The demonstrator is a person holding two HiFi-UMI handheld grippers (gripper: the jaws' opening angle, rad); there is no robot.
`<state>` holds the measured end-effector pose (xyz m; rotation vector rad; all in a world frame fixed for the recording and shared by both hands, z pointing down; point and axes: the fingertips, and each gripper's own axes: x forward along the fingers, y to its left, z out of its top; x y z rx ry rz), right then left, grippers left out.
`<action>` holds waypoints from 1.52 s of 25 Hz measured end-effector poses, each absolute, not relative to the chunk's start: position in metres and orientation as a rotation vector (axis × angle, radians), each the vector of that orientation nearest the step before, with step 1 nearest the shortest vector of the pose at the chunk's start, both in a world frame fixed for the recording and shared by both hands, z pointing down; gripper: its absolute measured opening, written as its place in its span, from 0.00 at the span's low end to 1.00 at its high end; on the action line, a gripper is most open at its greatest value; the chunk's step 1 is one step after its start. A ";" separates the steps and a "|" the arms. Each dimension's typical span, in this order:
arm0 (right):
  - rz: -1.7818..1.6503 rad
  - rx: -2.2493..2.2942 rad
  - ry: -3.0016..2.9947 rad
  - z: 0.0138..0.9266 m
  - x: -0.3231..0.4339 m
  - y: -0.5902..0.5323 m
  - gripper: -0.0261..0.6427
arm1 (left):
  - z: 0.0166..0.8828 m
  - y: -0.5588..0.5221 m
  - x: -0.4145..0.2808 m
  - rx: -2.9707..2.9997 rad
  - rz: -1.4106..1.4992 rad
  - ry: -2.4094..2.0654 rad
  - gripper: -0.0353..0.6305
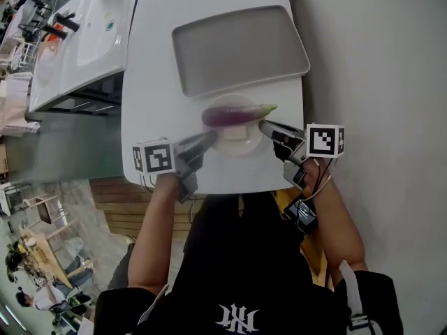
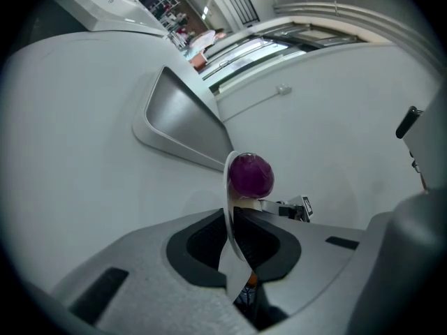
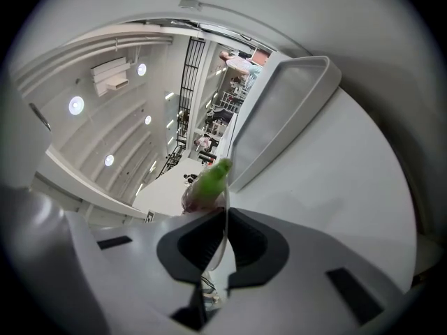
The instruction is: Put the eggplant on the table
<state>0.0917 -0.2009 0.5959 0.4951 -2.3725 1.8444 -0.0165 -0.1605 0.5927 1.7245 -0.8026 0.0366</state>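
Note:
A purple eggplant (image 1: pixel 234 115) with a green stem lies across a small white plate (image 1: pixel 246 147), held just above the near end of the white table (image 1: pixel 150 82). My left gripper (image 1: pixel 209 138) is shut on the plate's left rim and my right gripper (image 1: pixel 264 125) is shut on its right rim. In the left gripper view the plate's rim (image 2: pixel 227 187) runs edge-on between the jaws of the left gripper (image 2: pixel 234 239), with the eggplant's round end (image 2: pixel 250 175) above. In the right gripper view the green stem (image 3: pixel 211 179) shows over the rim held by the right gripper (image 3: pixel 225 246).
A grey empty tray (image 1: pixel 237 47) lies on the table just beyond the plate. A white counter with a sink (image 1: pixel 98 26) stands to the left across a gap. A pale wall (image 1: pixel 377 61) runs close along the table's right side.

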 end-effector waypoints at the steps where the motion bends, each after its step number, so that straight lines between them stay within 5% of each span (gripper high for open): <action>1: 1.838 0.498 -2.367 0.598 0.092 -0.200 0.06 | 0.595 -0.160 -0.016 1.722 0.041 -0.806 0.08; 38: 1.823 0.619 -2.190 0.650 0.091 -0.189 0.06 | 0.656 -0.153 -0.018 1.703 0.558 -0.935 0.19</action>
